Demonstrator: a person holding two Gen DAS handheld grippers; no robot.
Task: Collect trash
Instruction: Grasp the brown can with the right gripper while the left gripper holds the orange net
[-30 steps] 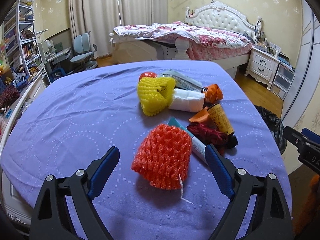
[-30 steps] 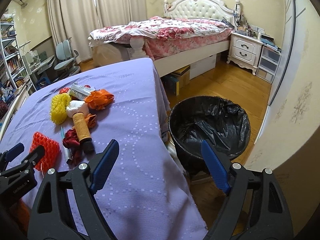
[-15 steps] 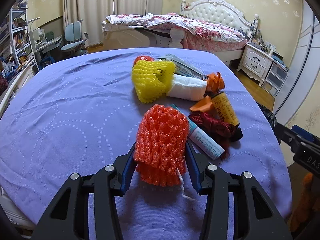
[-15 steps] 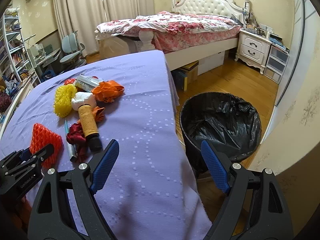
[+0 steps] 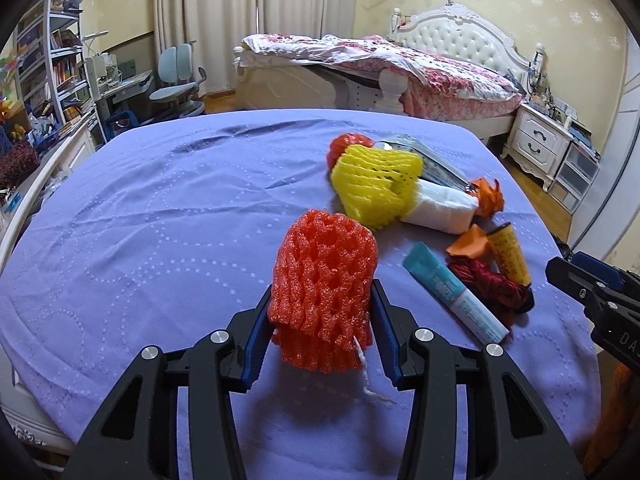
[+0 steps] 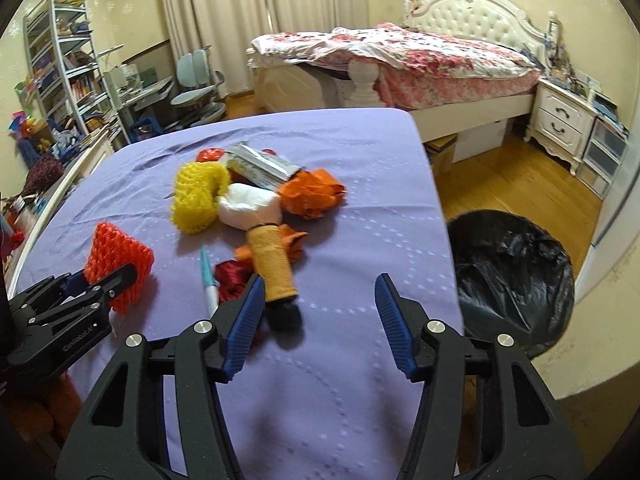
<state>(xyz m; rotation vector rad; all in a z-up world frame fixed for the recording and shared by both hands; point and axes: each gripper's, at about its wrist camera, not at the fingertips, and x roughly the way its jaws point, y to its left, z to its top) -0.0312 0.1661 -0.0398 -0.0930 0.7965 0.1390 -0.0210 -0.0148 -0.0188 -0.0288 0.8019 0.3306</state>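
1. Trash pile (image 6: 256, 216) sat mid-table on purple cloth (image 5: 160, 220); bin (image 6: 516, 276) stood beside the table's edge.
2. Left gripper (image 5: 322, 312) clamped the red foam net (image 5: 324, 280): pick step.
3. Right gripper (image 6: 320, 304) had just been narrowing, nothing between its jaws, beside the yellow tube (image 6: 272, 264).
4. Next, likely: carry the net to the bin.

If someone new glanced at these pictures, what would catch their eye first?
Probably the orange foam net, clamped in the left gripper above the purple tablecloth. Next, the bright litter beyond it, led by a yellow foam net. Beside the table, on the floor, stands the black-lined bin, while the right gripper is open and empty.
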